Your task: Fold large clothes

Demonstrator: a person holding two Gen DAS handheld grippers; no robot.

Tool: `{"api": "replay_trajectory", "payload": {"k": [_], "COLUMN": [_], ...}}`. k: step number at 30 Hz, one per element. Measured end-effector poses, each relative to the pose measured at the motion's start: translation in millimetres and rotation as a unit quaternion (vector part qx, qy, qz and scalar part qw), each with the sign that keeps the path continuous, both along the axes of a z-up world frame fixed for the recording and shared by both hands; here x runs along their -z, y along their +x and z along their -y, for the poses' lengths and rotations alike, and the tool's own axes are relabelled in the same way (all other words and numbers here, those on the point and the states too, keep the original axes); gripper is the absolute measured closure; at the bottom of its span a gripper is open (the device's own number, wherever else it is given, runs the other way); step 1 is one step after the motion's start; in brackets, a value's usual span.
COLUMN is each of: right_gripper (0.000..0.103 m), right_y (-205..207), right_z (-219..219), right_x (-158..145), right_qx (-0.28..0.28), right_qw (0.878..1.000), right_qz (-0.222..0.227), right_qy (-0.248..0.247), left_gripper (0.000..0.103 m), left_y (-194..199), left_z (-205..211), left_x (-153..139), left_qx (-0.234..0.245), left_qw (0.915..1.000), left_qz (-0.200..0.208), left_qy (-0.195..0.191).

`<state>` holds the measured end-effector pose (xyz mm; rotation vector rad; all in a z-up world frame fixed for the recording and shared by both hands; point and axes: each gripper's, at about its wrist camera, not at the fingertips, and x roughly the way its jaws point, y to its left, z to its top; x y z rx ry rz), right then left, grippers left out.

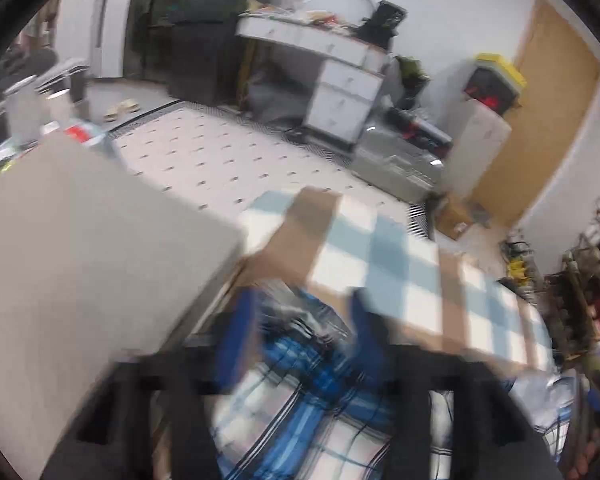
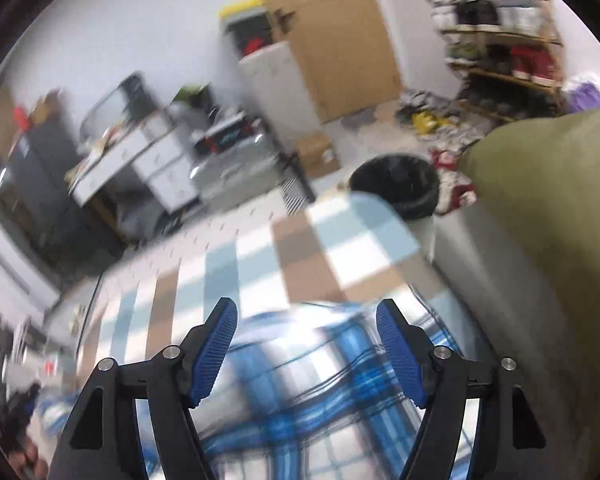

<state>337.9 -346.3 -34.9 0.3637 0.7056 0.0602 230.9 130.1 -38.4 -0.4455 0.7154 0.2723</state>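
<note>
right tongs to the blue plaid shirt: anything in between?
Nothing visible. The right tongs stand open directly above the plaid shirt, which lies on the checked cloth. The bin sits well beyond.

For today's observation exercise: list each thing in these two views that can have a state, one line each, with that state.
Left gripper: fingers apart, nothing pressed between them.
Right gripper: fingers apart, empty.
Blue plaid shirt: lying rumpled below both grippers.
Checked cloth: spread flat.
Wooden door: closed.
</note>
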Motion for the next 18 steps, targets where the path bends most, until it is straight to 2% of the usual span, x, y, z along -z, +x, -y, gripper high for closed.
{"api": "replay_trajectory", "payload": {"k": [1, 4, 6, 9, 13, 16, 18], "right_gripper": [0.03, 0.03, 0.03, 0.03, 0.03, 0.03, 0.03], "right_y": [-12, -48, -75, -113, -149, -157, -151], "right_z": [-3, -14, -17, -19, -11, 5, 12], "right_x": [3, 11, 19, 38, 68, 85, 94], "right_qx": [-0.019, -0.066, -0.08, -0.087, -0.063, -0.032, -0.02], "right_qw": [1.0, 0.997, 0.994, 0.993, 0.996, 0.995, 0.992], "right_qz": [0.001, -0.004, -0.008, -0.031, -0.069, -0.087, -0.107], "right_qy": [-0.011, -0.049, -0.067, -0.066, -0.012, 0.043, 0.063], "left_gripper": [0.049, 0.047, 0.045, 0.044, 0.044, 0.045, 0.044], "left_y": [-12, -47, -68, -113, -145, -165, -169], "left_z": [-1, 7, 10, 20, 29, 24, 19], "left_x": [0, 2, 7, 26, 43, 62, 59], "left_qx": [0.01, 0.036, 0.048, 0.078, 0.087, 0.07, 0.056], "left_qw": [0.9999, 0.9989, 0.9982, 0.9943, 0.986, 0.9721, 0.9729], "left_qz": [0.008, -0.015, -0.032, -0.067, -0.096, -0.095, -0.06], "left_qy": [0.002, 0.024, 0.015, -0.029, -0.105, -0.203, -0.216]}}
